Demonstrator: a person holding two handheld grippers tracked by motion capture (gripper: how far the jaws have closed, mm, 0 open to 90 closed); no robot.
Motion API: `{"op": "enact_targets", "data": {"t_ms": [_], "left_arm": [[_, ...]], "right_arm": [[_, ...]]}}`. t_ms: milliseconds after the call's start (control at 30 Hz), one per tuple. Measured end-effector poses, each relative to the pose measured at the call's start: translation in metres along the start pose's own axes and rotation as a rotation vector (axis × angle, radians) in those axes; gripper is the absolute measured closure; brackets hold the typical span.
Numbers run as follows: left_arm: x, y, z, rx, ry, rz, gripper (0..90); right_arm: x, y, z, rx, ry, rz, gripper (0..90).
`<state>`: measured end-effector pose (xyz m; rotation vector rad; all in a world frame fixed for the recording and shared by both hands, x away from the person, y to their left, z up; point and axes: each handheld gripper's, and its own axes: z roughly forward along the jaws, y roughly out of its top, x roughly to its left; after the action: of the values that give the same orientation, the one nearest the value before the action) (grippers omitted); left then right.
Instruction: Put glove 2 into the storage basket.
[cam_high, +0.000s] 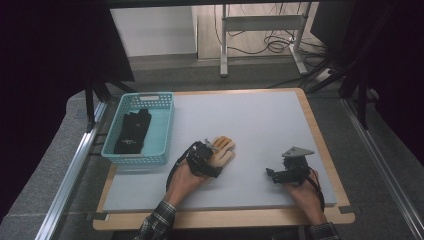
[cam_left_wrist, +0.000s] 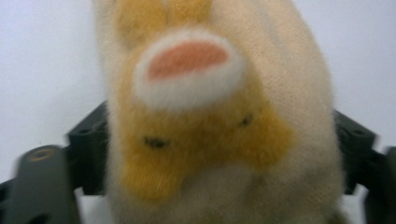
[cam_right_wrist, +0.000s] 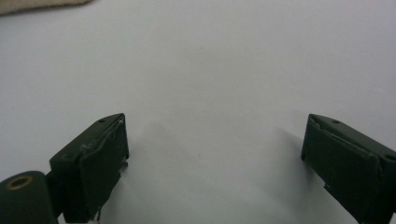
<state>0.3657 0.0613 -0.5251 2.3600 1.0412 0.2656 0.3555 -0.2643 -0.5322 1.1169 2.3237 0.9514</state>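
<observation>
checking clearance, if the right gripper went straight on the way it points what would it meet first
Nothing close: the right gripper has its jaws open over bare white table. Farther on, at the upper left edge of its view, lies the cream glove; it sits off the line, so probably missed, though depth is unclear.

Even overhead light brightens the white table (cam_high: 260, 125), surroundings fall dark, and the close glove (cam_left_wrist: 210, 116) blurs softly.

No words, brands or numbers can be read anywhere. The black fabric glove (cam_high: 132, 131) in the turquoise plastic basket (cam_high: 162, 135), left of centre in the high view, bears a small pale mark, too blurred to read.
</observation>
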Motion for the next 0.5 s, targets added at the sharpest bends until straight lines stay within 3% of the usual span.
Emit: {"op": "enact_targets", "data": {"t_ms": [267,500], "left_arm": [[-0.0003,0.0012,-0.0066,0.008,-0.006,-0.002,50.4],[0.0054,0.0048,-0.0108,-0.006,-0.017,-0.019,55.3]], "right_arm": [[0.0,0.0,0.0,0.0,0.0,0.0,7.2],[0.0,0.0,0.0,0.0,0.001,0.0,7.2]]}}
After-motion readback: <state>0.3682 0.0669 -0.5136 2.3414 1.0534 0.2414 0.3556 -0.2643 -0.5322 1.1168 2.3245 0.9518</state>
